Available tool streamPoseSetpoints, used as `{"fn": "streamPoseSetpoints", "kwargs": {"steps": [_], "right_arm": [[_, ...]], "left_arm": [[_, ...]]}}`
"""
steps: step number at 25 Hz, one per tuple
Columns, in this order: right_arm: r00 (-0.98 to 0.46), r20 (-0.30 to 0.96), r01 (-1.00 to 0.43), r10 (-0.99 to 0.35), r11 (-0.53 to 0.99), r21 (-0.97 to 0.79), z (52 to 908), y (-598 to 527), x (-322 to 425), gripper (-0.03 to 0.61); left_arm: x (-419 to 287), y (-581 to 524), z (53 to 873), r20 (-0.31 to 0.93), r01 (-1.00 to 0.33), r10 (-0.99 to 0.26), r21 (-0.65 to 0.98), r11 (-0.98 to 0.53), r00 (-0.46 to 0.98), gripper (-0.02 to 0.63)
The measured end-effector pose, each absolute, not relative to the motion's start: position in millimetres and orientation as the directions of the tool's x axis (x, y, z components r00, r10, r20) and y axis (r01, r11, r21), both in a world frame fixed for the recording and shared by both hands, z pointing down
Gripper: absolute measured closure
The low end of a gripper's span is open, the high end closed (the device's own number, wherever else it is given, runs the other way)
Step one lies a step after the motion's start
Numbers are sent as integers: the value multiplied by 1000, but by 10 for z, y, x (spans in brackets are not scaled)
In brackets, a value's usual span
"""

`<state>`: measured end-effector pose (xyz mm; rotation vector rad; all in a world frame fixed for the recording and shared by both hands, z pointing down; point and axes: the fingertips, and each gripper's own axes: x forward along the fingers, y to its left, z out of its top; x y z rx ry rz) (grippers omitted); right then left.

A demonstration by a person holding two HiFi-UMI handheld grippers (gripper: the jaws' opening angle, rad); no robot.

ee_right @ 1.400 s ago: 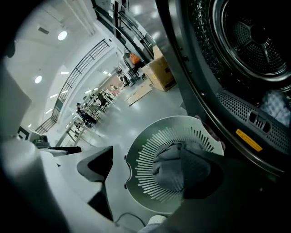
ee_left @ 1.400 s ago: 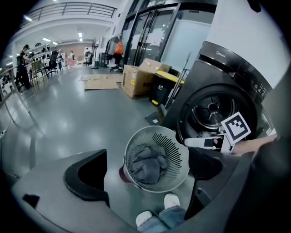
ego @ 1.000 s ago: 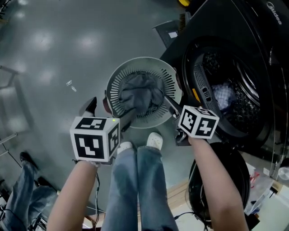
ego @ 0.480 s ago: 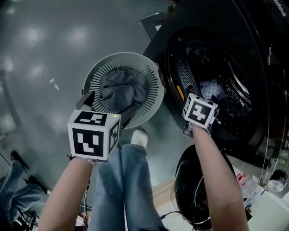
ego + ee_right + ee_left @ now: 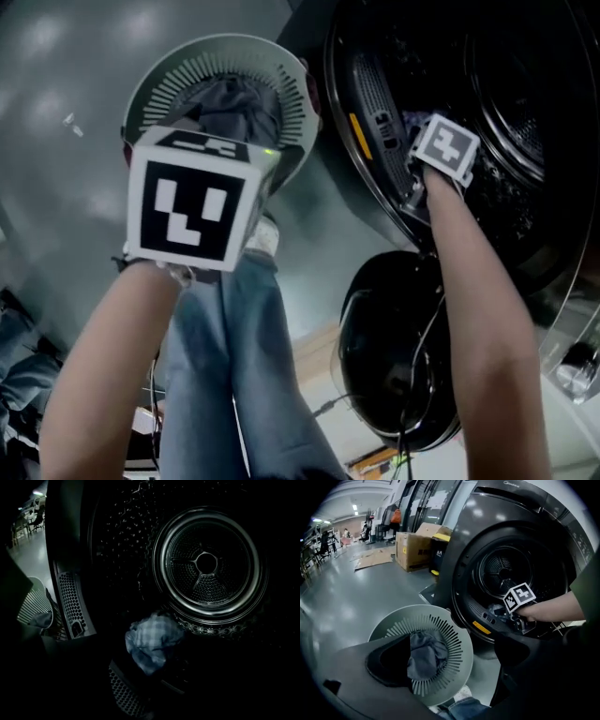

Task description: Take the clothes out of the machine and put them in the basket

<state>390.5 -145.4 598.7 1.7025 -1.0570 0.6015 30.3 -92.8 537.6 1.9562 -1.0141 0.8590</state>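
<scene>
One checked cloth [image 5: 152, 641] (right gripper view).

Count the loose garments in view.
2. One crumpled grey garment lies in the round slotted grey plastic basket; one pale checked cloth lies in the machine's dark drum. More may hide in the shadows.

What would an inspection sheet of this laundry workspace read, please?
Surface: glossy grey floor.
Job's things: grey garment in slotted basket; checked cloth inside open machine.
Clutter: flattened cardboard on floor.
Grippers: left hand-held gripper open above basket; right hand-held gripper open at drum mouth, short of checked cloth.
Cables: thin wires across dark round door.
Surroundings: cardboard boxes beyond machine.
</scene>
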Motion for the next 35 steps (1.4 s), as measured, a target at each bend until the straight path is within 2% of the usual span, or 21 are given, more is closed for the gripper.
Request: {"fn": "streamPoseSetpoints", "kwargs": {"steps": [4,8,15,16,17,18,19,26,30,35], "right_arm": [[423,835,-896,-352,-27,442,6238,-1546,3912,132],[434,833,-879,-344,43,476,6375,-1595,4131,132],[404,886,-912,-225,-33,408,6632,-1239,4378,138],[394,893,-918,-217,-35,396,6644,-1218,4366,210],[389,898,-919,-205,-21,394,6647,-1193,4348,336],[393,899,-916,-194,0,401,6639,-1170,4332,385],[401,895,-911,-193,20,412,6618,-1161,4313,408],[360,841,-923,-404,-28,383,6199,-1336,3875,453],[424,789,-890,-445,-40,455,5857,-1217,3746,459],[355,726,-920,-589,-80,384,5407,-1312,3377,466]], "left_arm": [[379,-905,5440,822,-862,-333,327,-388,462,51],[494,-901,5532,826,-855,-304,353,-379,476,50],[594,-906,5584,823,-844,-294,356,-401,487,51],[591,-919,5588,821,-845,-299,356,-399,487,51],[584,-927,5591,819,-846,-303,358,-395,488,50],[574,-928,5594,818,-847,-305,360,-390,488,51],[559,-926,5597,818,-849,-306,361,-386,487,51],[399,-813,5463,827,-859,-305,353,-370,472,51],[262,-779,5303,825,-865,-320,349,-360,466,51],[88,-793,5111,817,-872,-345,349,-344,463,51]]}}
